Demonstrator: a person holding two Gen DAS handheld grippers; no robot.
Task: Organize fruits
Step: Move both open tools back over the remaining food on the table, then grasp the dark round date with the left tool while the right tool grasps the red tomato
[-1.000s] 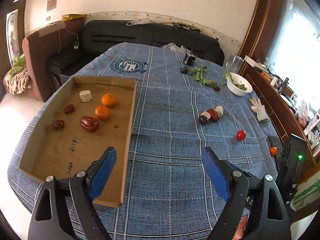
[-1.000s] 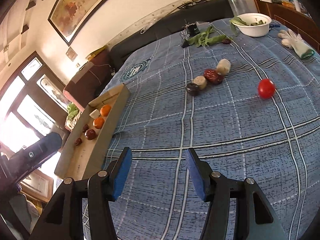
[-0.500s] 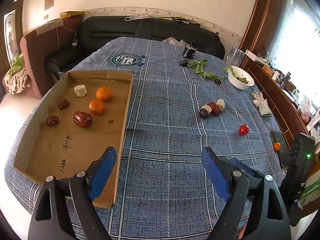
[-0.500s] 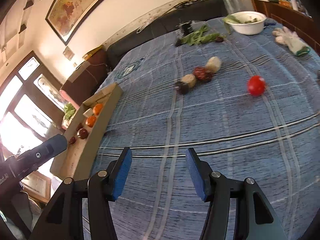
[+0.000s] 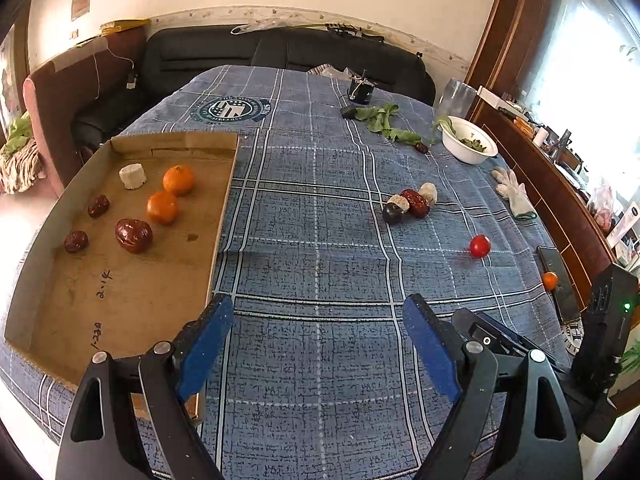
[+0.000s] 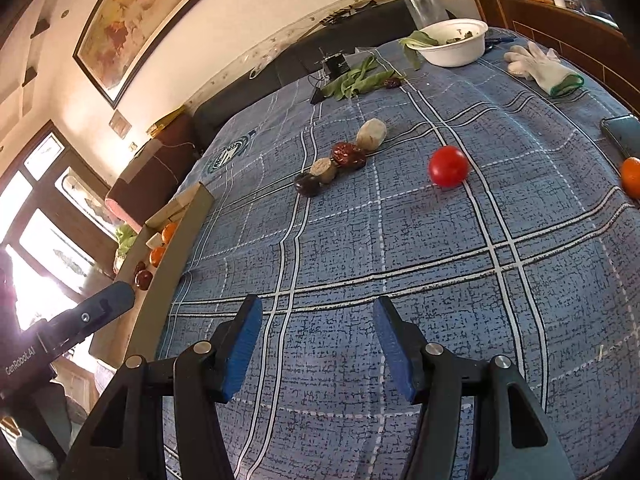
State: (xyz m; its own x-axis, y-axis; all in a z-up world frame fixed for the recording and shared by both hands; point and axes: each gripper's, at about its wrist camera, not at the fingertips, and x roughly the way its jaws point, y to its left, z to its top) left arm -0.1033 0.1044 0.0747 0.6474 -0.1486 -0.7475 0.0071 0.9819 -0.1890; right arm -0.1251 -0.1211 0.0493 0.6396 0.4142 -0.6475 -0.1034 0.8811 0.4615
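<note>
Left wrist view: the left gripper (image 5: 316,326) hovers with its jaws spread wide and nothing between them, just beside the near right corner of the cardboard tray (image 5: 226,200).
Right wrist view: the right gripper (image 6: 318,334) has its jaws parted with nothing between them, over bare blue checked cloth (image 6: 400,240), well right of the tray.
Fruit in the tray: two oranges (image 5: 170,194), three dark red dates (image 5: 133,235) and a pale chunk (image 5: 132,176) lie loose on the tray floor.
Fruit outside the tray: a cluster of four small pieces (image 6: 340,162) sits well right of the tray; a red tomato (image 6: 448,166) lies farther right, alone; a small orange (image 6: 631,176) is farthest from the tray, at the cloth's edge.
Progress: roughly half sorted, by my judgement.
Risk, rolling: the tomato is round and on soft cloth, so a glancing close would likely push it away.
Risk, crowding: the clustered pieces touch one another, so gripping one may knock its neighbours.
Risk, edge: the small orange lies beside a phone (image 6: 622,134) near the drop-off, so a nudge could send it off.
Hard to tell: what the pale chunks are; the small orange is cut off by the right wrist frame.
Hidden: most of the tray floor from the right wrist view, behind its wall.
</note>
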